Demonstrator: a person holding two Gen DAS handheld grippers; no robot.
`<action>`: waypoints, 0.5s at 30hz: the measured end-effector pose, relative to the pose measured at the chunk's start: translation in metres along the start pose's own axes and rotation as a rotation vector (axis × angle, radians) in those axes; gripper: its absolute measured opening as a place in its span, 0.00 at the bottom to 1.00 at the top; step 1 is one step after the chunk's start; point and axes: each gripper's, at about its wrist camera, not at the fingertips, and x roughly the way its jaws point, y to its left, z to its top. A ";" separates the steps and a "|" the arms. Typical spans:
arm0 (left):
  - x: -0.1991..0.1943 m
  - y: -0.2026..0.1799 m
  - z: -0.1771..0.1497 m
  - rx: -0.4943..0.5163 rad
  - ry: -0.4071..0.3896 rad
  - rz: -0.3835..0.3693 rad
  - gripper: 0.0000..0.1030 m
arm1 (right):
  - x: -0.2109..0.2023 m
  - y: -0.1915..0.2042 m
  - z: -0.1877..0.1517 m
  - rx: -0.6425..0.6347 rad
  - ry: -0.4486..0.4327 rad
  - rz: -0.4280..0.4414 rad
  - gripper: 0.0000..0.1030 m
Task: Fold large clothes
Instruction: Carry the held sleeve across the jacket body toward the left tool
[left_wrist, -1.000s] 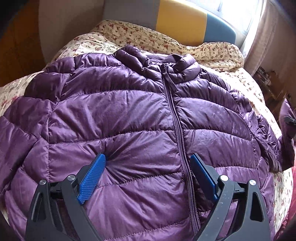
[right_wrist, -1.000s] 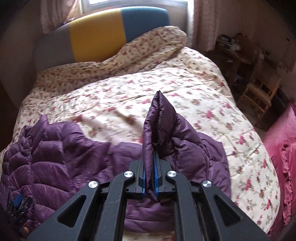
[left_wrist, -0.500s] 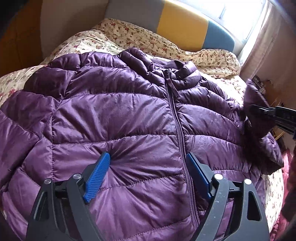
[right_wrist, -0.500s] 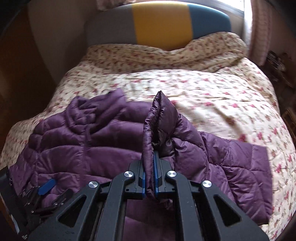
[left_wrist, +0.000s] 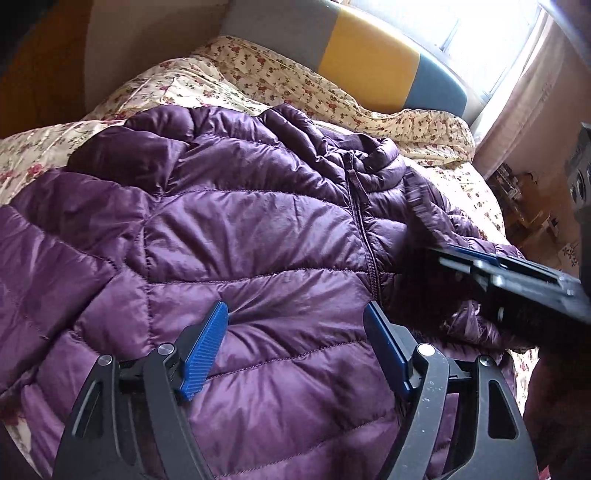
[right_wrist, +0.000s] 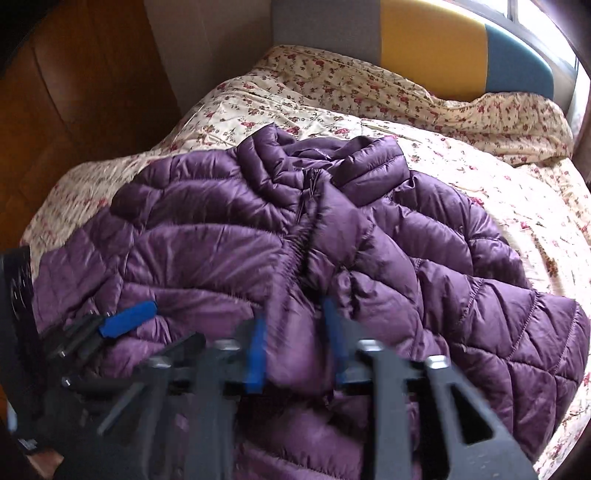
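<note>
On the floral bed (right_wrist: 461, 177) the purple jacket (left_wrist: 240, 229) lies front up, zipper running from collar toward both grippers. The right gripper (right_wrist: 295, 350) (jaws just opening) has its sleeve (right_wrist: 443, 295) loose between them, folded across the chest; the left gripper (left_wrist: 295, 354), nearer the hem, has been closing, empty jaws wide, pads against the fabric

Floral bedspread (right_wrist: 461, 155), grey-yellow-blue headboard (right_wrist: 432, 44), wooden wardrobe (right_wrist: 74, 92), bright window (left_wrist: 491, 33)

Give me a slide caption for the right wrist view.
Right tongs just opening, sleeve folded across purple puffer jacket on floral bedspread.
</note>
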 end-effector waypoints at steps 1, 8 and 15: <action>-0.002 0.001 0.000 -0.001 0.000 0.000 0.74 | -0.002 0.003 -0.004 -0.021 -0.002 -0.019 0.40; -0.020 0.003 0.006 -0.051 -0.018 -0.040 0.74 | -0.031 -0.004 -0.021 -0.087 -0.040 -0.135 0.70; -0.021 -0.030 0.018 -0.020 -0.015 -0.089 0.74 | -0.070 -0.057 -0.035 0.045 -0.080 -0.241 0.79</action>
